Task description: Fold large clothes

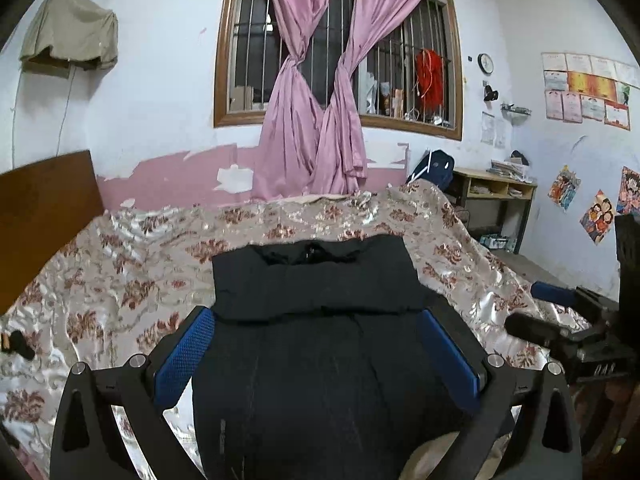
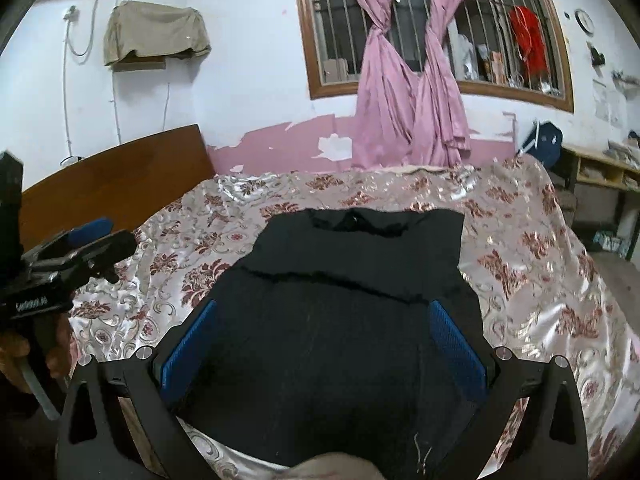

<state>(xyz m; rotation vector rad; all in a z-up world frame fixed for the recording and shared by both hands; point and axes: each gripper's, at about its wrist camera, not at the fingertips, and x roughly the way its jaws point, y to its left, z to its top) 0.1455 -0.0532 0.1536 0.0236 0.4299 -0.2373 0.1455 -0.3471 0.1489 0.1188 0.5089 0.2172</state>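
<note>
A large black garment (image 1: 312,288) lies flat on the floral bedspread (image 1: 120,280), its collar at the far end and a folded edge running across its middle. My left gripper (image 1: 316,314) hovers open over the garment's near half, blue pads (image 1: 184,356) wide apart on either side of the cloth. In the right wrist view the same garment (image 2: 352,264) spreads under my right gripper (image 2: 324,304), also open and straddling its width. The garment's near hem is hidden below both frames. Each gripper shows at the edge of the other's view, the left gripper (image 2: 112,236) held by a hand (image 2: 16,356).
A wooden headboard (image 1: 44,208) stands at the bed's left end. Behind the bed is a wall with a barred window and pink curtains (image 1: 316,140). A desk (image 1: 496,196) stands past the bed's right edge, where the bedspread (image 2: 560,280) drops toward the floor.
</note>
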